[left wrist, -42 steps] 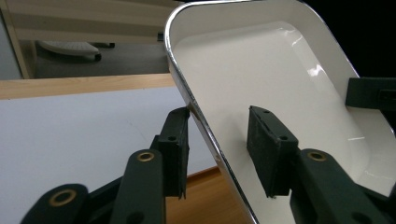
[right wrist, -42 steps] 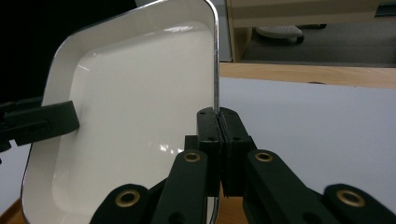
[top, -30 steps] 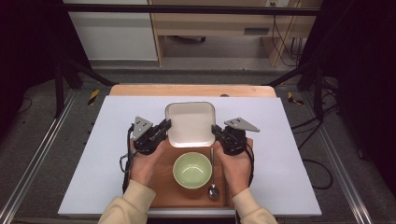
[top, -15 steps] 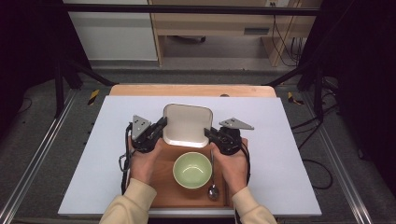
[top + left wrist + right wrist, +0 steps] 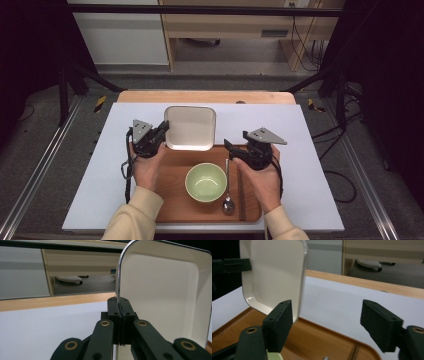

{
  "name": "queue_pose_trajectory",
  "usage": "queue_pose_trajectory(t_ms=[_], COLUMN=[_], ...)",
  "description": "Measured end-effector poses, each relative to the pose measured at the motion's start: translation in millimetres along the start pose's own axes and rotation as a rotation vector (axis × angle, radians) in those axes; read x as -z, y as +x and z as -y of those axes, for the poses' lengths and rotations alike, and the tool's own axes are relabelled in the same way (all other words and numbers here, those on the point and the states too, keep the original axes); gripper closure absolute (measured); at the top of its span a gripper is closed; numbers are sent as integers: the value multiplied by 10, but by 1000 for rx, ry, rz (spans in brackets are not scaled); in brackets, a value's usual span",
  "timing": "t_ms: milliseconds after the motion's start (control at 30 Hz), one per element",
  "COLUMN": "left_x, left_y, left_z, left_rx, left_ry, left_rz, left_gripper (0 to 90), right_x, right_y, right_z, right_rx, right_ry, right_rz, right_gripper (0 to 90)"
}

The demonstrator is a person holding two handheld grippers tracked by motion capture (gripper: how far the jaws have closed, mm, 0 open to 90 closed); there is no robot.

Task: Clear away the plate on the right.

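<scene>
A white square plate (image 5: 190,127) hangs at the far edge of the wooden tray (image 5: 175,165). My left gripper (image 5: 162,131) is shut on the plate's left rim. In the left gripper view the gripper (image 5: 119,308) pinches the thin rim, with the plate (image 5: 162,302) spreading to the right. My right gripper (image 5: 231,148) stands open just off the plate's near right corner, holding nothing. In the right gripper view its jaws (image 5: 329,325) are wide apart, and the plate (image 5: 272,277) rises behind the left pad (image 5: 280,322).
On the tray sit a green bowl (image 5: 205,182) and a spoon (image 5: 227,192) to its right. The tray lies on a white mat (image 5: 310,165) over a wooden table (image 5: 205,96). Dark stand legs flank the table on the floor.
My right gripper has let go of the plate's right rim, opened and drawn back toward the person. The plate, in the left gripper alone, has shifted a little to the left.
</scene>
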State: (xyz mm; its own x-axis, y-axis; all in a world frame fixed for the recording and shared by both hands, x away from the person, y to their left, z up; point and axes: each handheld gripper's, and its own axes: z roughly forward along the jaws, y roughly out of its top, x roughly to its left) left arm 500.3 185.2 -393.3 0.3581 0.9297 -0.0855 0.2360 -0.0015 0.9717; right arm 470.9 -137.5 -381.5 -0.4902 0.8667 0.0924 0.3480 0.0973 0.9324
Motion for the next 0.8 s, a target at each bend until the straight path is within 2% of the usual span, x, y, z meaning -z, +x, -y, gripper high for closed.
queue_pose_trajectory(t_ms=[100,267,467,533,700,800], left_x=[61,187,335,387,518,588], left_y=[79,269,463,516,628,685], left_z=[-1,3,15,15,19,43], left_rx=[-7,14,35,40,35,29], left_ry=[0,0,-8,-9,7,18], left_rz=[-15,-43,-69,-73,-78,-89], left_gripper=[891,891,891,891,891,891], right_x=[103,299,520,590,776,863], right_y=[-143,-419,-673,-745,-913,-999], right_z=[42,222,411,448,528,588], right_rx=[5,8,-14,-5,11,-1], right_ry=[-19,-28,-45,-55,-66,-64], right_rz=[24,68,141,158,210,242], right_gripper=[193,93,86,83,69,70])
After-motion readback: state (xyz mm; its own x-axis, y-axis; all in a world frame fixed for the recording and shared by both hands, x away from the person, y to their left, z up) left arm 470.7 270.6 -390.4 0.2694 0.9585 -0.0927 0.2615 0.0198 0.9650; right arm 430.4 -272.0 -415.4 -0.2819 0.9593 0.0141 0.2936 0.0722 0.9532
